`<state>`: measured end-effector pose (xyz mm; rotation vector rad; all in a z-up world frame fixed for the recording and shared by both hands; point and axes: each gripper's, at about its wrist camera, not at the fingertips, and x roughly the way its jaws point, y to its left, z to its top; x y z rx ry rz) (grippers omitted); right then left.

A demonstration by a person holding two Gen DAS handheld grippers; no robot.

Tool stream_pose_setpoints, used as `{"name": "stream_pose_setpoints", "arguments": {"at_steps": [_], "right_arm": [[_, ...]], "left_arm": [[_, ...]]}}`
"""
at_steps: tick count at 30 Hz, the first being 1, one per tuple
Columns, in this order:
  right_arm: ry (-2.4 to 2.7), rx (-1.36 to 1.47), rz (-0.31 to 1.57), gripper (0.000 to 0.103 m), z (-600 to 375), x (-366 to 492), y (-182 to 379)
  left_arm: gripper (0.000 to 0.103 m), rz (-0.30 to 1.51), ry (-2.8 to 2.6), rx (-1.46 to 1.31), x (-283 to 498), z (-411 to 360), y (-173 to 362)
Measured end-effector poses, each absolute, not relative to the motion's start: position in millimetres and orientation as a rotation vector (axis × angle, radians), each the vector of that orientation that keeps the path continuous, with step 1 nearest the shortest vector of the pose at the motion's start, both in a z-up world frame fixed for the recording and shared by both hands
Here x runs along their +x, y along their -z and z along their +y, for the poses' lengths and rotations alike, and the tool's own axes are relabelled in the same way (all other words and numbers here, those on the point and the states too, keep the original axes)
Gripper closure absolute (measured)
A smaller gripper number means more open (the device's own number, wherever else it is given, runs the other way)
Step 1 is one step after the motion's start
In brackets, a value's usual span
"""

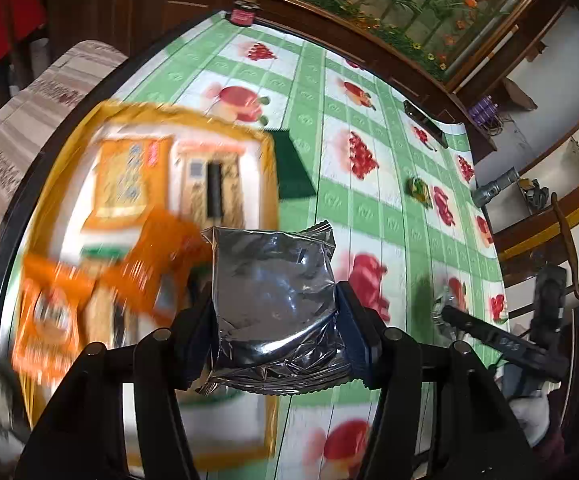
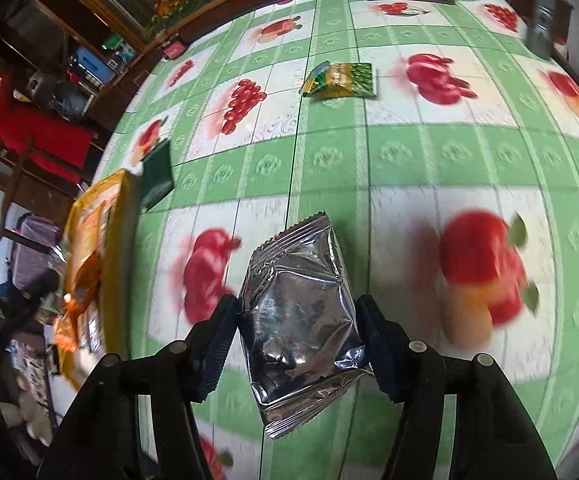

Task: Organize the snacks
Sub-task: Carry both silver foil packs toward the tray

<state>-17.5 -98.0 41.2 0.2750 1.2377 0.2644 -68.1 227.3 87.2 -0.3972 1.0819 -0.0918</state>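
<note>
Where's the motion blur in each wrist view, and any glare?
Left wrist: the yellow box and orange snack packets are smeared, while the silver foil packet in the left gripper stays sharp, with bright glare streaks. Right wrist: the tablecloth blurs near the lens and sharpens farther off; the foil packet in the right gripper is crisp and mirror-glinting. Both bow at the edges.

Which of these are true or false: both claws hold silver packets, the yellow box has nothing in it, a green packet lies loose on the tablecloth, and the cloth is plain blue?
1. Each claw grips a silver packet. True: the left claw pinches one silver packet, and the right claw another silver packet.
2. The yellow box has nothing in it. False: orange packets lie inside.
3. A green packet lies loose on the tablecloth. True.
4. The cloth is plain blue. False: green-and-white checks with red fruit.
</note>
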Motion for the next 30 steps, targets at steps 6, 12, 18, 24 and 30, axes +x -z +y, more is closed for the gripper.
{"name": "stream_pose_setpoints", "arguments": {"at_steps": [6,12,18,24,30], "right_arm": [[-0.331,0.284,1.201,0.041,-100.3,-60.0,-67.1],[-0.420,0.238,1.151,0.041,-85.4,-90.7,-94.5],[-0.493,0.198,1.089,0.041,-68.8,-112.2,-117.0],[-0.552,0.190,1.049,0.041,-55.1,-128.2,-127.6],[-0.567,0.175,1.043,0.041,-47.0,-132.7,-131.2]], "left_arm": [[0.047,1.015,0.041,-0.314,-116.1,208.4,-115.4],[0.047,0.917,0.004,-0.187,-149.0,184.7,-153.6],[0.047,0.854,-0.042,-0.113,-173.2,170.6,-179.9],[0.047,0.840,-0.101,-0.051,-187.3,166.7,-186.4],[0.047,0.858,-0.116,-0.026,-183.6,164.3,-181.1]]}}
